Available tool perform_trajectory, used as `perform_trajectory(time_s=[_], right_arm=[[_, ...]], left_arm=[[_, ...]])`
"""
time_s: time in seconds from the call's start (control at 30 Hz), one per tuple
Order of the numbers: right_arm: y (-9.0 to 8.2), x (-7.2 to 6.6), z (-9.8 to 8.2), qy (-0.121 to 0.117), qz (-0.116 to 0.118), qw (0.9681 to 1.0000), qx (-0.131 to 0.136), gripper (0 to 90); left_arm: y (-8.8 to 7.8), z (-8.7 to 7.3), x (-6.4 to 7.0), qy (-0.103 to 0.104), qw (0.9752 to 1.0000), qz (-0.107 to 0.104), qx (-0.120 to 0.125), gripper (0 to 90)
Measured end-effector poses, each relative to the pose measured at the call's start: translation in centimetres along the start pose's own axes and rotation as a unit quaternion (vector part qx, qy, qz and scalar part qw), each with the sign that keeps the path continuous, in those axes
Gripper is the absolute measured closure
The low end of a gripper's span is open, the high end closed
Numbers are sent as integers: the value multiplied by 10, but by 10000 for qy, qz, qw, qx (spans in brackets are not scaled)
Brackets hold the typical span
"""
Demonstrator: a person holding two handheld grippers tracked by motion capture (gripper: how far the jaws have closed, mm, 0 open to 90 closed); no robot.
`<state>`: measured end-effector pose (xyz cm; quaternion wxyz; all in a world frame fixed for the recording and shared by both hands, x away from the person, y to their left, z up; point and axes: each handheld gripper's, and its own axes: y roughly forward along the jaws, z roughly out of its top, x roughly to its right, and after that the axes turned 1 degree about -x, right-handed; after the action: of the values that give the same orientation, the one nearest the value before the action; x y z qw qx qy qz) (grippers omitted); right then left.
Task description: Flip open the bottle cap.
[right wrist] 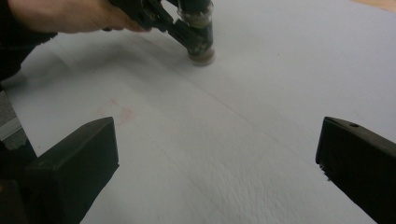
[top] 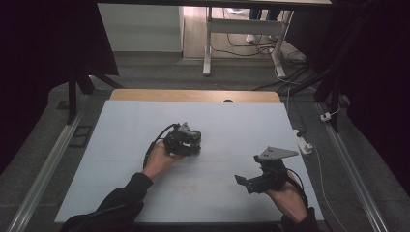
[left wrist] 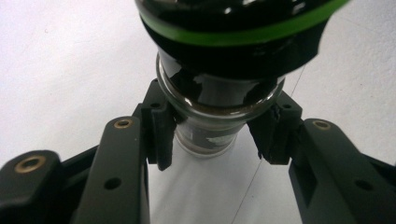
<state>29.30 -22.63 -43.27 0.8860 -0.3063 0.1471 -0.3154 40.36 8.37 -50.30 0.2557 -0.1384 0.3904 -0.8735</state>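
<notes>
So the left gripper (left wrist: 212, 135) has its fingers (left wrist: 161, 133) clamped on the glass neck of a small dark jar (left wrist: 210, 100) with a green band round its cap, and it sits near the middle of the white tabletop (top: 145, 125), base down on the sheet as far as I can tell from the right gripper view. Its long axis looks roughly upright, cap end up, maybe a bit tilted. The right gripper (top: 241, 180) hangs at about 4 o'clock from the jar, well apart, fingers wide and holding nothing, so the jar lies toward 10 o'clock from it.
</notes>
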Motion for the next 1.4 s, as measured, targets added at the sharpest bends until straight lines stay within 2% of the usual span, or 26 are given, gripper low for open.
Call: perform_trajectory(time_s=[0.2,0.43,0.8,0.93,1.03,1.2,1.3,1.4], right_arm=[[22,-4,18,-129,178,9998,-10,0],[40,-9,32,-199,358,9991,-52,0],[82,-14,57,-531,282,9980,-219,0],[94,-14,64,-511,294,9980,-249,0],[108,-12,70,-529,209,9980,-283,0],[121,-8,73,-520,151,9978,-372,7],[125,-6,74,-565,81,9977,-366,119],[125,-3,75,-542,176,9979,-315,343]], left_arm=[[0,-1,0,-16,10000,-1,31,535],[0,-1,0,-20,10000,-5,30,535],[0,-1,0,-26,10000,7,35,535],[0,-1,0,-21,10000,10,33,535],[0,-1,0,-20,10000,13,31,535],[0,-1,1,-14,10000,25,26,535],[0,-1,1,-7,10000,23,17,535],[0,-1,0,-2,10000,21,13,535]])
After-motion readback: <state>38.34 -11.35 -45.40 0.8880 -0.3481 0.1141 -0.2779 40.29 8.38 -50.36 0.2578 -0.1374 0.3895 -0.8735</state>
